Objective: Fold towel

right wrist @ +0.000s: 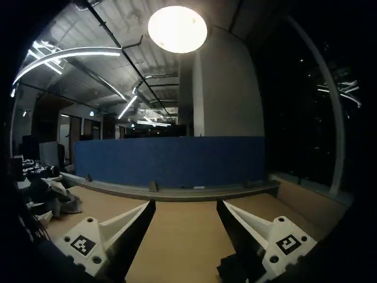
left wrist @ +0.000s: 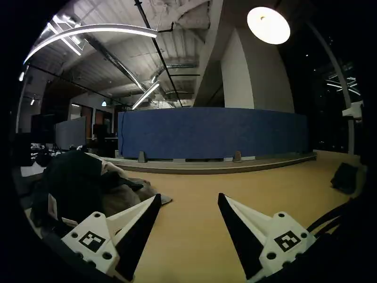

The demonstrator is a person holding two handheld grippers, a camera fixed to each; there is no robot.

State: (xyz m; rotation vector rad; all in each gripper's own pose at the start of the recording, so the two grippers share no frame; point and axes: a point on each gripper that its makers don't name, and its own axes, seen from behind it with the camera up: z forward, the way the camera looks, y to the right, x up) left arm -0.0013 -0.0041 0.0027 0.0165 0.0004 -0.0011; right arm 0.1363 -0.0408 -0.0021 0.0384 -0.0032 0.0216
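Observation:
A heap of dark and beige cloth (left wrist: 89,181) lies on the wooden table (left wrist: 198,236) in the left gripper view, just beyond the left finger. My left gripper (left wrist: 189,197) is open above the bare wood, holding nothing. In the right gripper view the heap of cloth (right wrist: 56,200) sits farther off at the left edge. My right gripper (right wrist: 185,203) is open too, over bare table (right wrist: 184,236). A dark piece of fabric (right wrist: 233,266) shows low down by its right finger; whether it touches the finger I cannot tell.
A blue partition (left wrist: 212,132) runs along the table's far edge, with a white pillar (left wrist: 254,75) behind it. Another dark bundle (left wrist: 345,177) rests on the table at the far right. A round lamp (right wrist: 177,28) hangs overhead. Dark windows stand to the right.

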